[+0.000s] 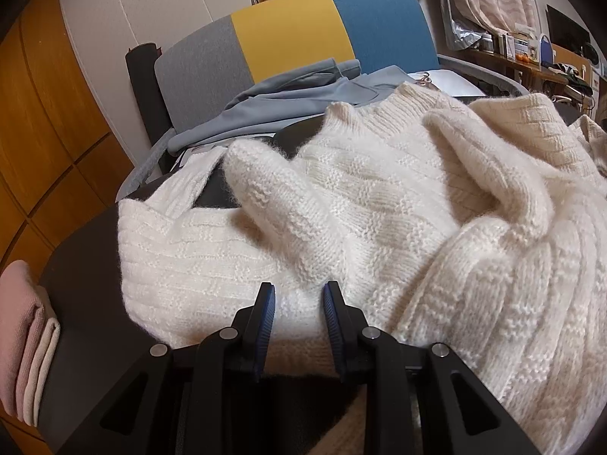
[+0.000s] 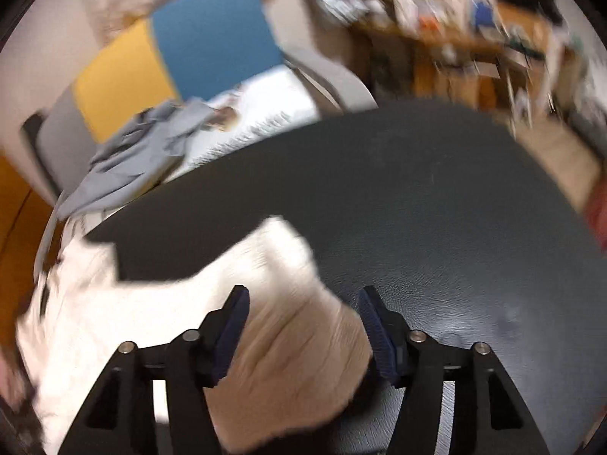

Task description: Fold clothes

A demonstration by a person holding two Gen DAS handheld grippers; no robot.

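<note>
A cream knit sweater lies rumpled on a dark table. My left gripper has its jaws narrowly apart around a fold of the sweater's near edge. In the blurred right wrist view, a part of the sweater lies between the wide-apart fingers of my right gripper, over the dark table. I cannot tell whether the fingers touch the cloth.
A folded pink and beige cloth lies at the table's left edge. A grey garment lies on a chair with a grey, yellow and blue back behind the table. Papers lie on the chair seat. Cluttered shelves stand at the right.
</note>
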